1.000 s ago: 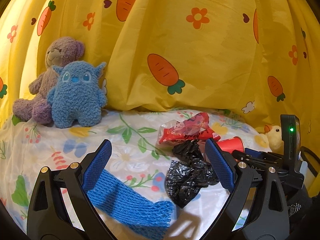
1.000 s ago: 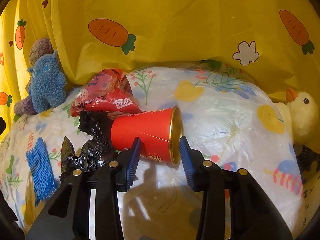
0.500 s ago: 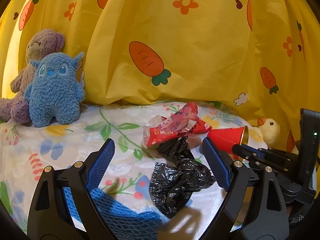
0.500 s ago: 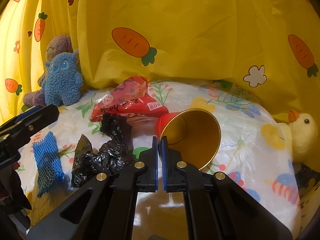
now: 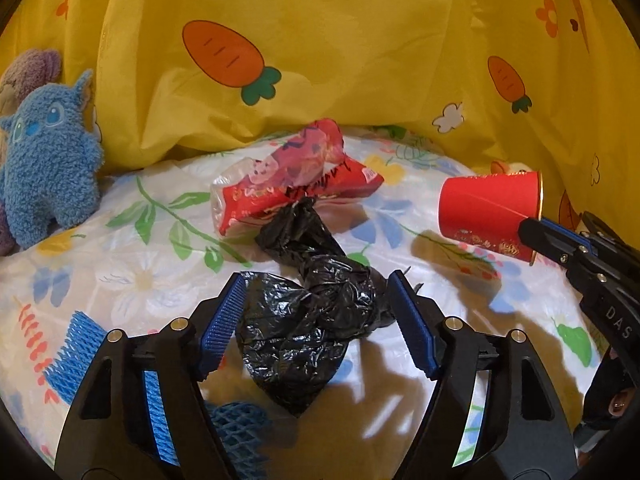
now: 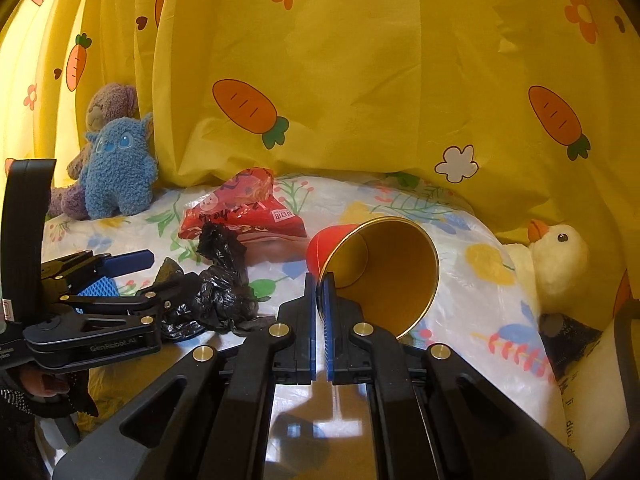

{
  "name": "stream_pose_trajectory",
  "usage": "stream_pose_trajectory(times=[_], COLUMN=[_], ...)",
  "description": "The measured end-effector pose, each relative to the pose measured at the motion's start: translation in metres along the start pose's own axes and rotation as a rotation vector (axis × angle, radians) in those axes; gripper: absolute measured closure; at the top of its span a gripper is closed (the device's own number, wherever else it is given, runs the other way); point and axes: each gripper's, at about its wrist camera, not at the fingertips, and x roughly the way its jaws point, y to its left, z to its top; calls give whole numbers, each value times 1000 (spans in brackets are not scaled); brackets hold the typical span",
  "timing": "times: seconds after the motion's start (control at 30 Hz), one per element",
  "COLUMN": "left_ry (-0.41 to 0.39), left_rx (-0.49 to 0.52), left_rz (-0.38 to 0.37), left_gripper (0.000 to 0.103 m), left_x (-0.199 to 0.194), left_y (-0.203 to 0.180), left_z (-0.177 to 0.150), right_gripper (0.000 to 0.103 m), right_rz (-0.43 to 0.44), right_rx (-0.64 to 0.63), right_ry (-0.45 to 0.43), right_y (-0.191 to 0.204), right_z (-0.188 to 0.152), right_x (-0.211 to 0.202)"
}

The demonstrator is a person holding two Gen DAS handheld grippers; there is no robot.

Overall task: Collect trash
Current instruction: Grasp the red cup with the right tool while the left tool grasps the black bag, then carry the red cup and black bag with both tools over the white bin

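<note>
My right gripper (image 6: pixel 322 280) is shut on the rim of a red paper cup (image 6: pixel 384 272) with a gold inside, held on its side above the bed; the cup also shows in the left wrist view (image 5: pixel 488 212). My left gripper (image 5: pixel 314 308) is open, its jaws either side of a crumpled black plastic bag (image 5: pixel 308 320), which also shows in the right wrist view (image 6: pixel 220 284). A red snack wrapper (image 5: pixel 296 180) lies just behind the bag. A blue foam net (image 5: pixel 64 356) lies at the lower left, partly hidden by my left finger.
The floral bed sheet (image 5: pixel 152 276) is backed by a yellow carrot-print curtain (image 5: pixel 320 40). A blue plush (image 5: pixel 48 164) and a purple bear (image 6: pixel 108 108) sit at the far left. A duck plush (image 6: pixel 560 256) sits at the right edge.
My right gripper shut on the cup's rim and lifted it off the sheet. My left gripper moved forward and right until its jaws straddle the black bag.
</note>
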Motion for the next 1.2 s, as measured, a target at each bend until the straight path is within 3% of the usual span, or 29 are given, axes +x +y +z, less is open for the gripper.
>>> stream_pose_trajectory(times=[0.07,0.2,0.33,0.4,0.5,0.67,0.97,1.2], left_ry=[26,106,117,115,108,74,-97,-173], left_rx=[19,43,67,81,97,79,-14,-64], left_rz=[5,11,9,14,9,-3,-25,-21], left_gripper=[41,66,78,90,96,100,100,100], left_x=[6,22,25,25,23,7,-73,-114], left_y=[-3,-6,-10,-14,-18,-21,-31,-32], left_z=[-1,-4,-5,-5,-5,-3,-8,-15], right_gripper=[99,99,99,99,99,99,99,99], right_rz=[-3,-15,-19,-22,-26,-34,-56,-95], right_rx=[2,-8,-13,-14,-18,-30,-59,-85], right_ry=[2,11,8,7,4,-1,-13,-18], right_y=[-3,-7,-12,-14,-17,-18,-18,-22], right_z=[-2,-4,-6,-7,-8,-11,-15,-21], right_x=[-2,-4,-9,-11,-15,-23,-43,-57])
